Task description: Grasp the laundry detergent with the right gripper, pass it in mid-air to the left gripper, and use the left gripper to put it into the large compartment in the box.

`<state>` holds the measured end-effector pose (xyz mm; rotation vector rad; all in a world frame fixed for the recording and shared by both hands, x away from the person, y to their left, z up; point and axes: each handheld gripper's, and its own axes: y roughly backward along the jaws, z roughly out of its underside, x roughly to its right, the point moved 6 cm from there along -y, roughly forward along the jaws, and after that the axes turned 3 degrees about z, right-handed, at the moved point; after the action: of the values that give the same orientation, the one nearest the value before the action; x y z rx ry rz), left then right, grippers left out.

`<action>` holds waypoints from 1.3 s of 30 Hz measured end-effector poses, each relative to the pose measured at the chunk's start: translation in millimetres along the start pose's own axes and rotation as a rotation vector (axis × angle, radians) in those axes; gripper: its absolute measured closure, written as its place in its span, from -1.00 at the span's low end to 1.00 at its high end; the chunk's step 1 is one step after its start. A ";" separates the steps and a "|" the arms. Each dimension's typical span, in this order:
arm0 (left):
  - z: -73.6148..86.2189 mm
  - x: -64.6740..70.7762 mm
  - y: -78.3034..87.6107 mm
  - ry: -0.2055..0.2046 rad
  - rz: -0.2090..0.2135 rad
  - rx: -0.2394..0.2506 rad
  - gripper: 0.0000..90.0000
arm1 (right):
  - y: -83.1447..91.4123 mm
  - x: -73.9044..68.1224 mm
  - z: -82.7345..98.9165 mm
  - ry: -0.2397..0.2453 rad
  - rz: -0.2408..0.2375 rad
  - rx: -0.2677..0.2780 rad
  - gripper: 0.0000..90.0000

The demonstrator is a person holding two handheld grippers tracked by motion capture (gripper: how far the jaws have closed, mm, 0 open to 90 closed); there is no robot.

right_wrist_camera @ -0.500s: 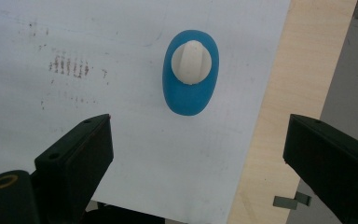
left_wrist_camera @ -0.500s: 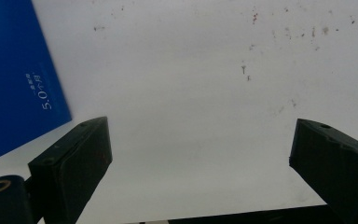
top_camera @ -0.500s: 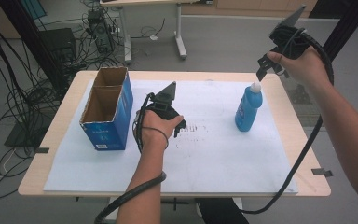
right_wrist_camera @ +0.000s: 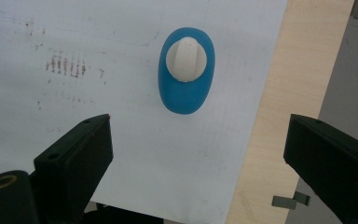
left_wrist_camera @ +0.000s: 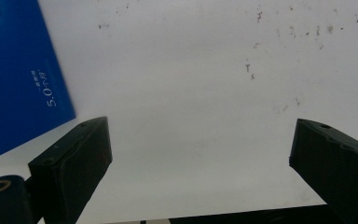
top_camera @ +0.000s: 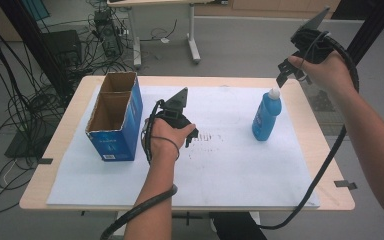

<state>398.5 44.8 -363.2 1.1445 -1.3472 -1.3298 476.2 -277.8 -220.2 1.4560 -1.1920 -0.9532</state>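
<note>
A: In the high view, how far along can the work be judged to be?

B: Barely begun, it seems. The blue bottle [top_camera: 267, 116] with its white cap is seen upright at centre right, on the white sheet [top_camera: 240, 170] covering the table [top_camera: 330, 165]. The right gripper [top_camera: 300, 67] is held above and just behind it at upper right, nothing gripped. The left gripper [top_camera: 177, 112] is held low at centre, just right of the open blue cardboard box [top_camera: 115, 117], whose two compartments look empty.

A: And the left gripper view?

B: The jaws are spread wide with bare sheet between them; the box wall [left_wrist_camera: 14, 70] fills the upper left.

A: The right gripper view?

B: The bottle [right_wrist_camera: 185, 70] is viewed from above, upper centre, beyond widely parted, empty jaws. Grasping and, presumably, boxing are left.

A: What differs from the earlier frame?

B: Very little; both grippers, bottle and box are found practically where they were.
</note>
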 end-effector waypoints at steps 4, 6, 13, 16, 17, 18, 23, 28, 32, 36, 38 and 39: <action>0.3 -0.3 0.3 -0.004 0.000 -0.001 -0.86 | -1.7 -0.9 1.9 0.002 -0.011 -0.011 -0.82; 0.5 0.4 0.4 -0.005 0.003 0.001 -0.86 | -2.0 -1.1 2.1 0.003 -0.013 -0.008 -0.82; 2.0 0.6 0.3 -0.009 -0.004 0.006 -0.86 | -8.6 1.4 5.8 -0.001 -0.024 0.001 -0.81; 3.0 0.6 0.2 -0.008 -0.005 0.007 -0.86 | -13.9 2.9 8.5 0.000 -0.017 0.002 -0.79; 3.0 0.6 0.2 -0.008 -0.005 0.007 -0.86 | -13.9 2.9 8.5 0.000 -0.017 0.002 -0.79; 3.6 0.5 0.3 -0.009 -0.005 0.007 -0.86 | -17.8 4.2 10.4 -0.004 -0.022 -0.004 -0.78; 5.1 -0.2 0.6 -0.008 -0.005 0.010 -0.86 | -26.6 6.3 15.4 0.001 -0.017 -0.020 -0.78; 8.1 -1.2 -0.6 -0.009 -0.003 0.012 -0.86 | -35.6 6.0 19.5 -0.014 -0.028 -0.014 -0.85; 10.0 -0.9 -1.3 -0.010 -0.001 0.016 -0.86 | -42.5 4.7 22.7 -0.024 -0.030 -0.009 -0.88; 11.6 -1.3 0.0 -0.011 0.002 0.026 -0.86 | -49.4 1.8 25.7 -0.021 -0.037 0.007 -0.88; 12.6 -1.5 0.8 -0.012 0.006 0.028 -0.86 | -52.5 0.7 27.5 -0.020 -0.036 0.011 -0.89; 12.6 -1.5 0.8 -0.012 0.006 0.028 -0.86 | -53.7 -0.6 28.4 -0.021 -0.043 0.012 -0.89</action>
<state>386.3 48.4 -362.7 1.1523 -1.3811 -1.3195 459.7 -281.5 -278.6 1.4903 -1.1880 -0.9946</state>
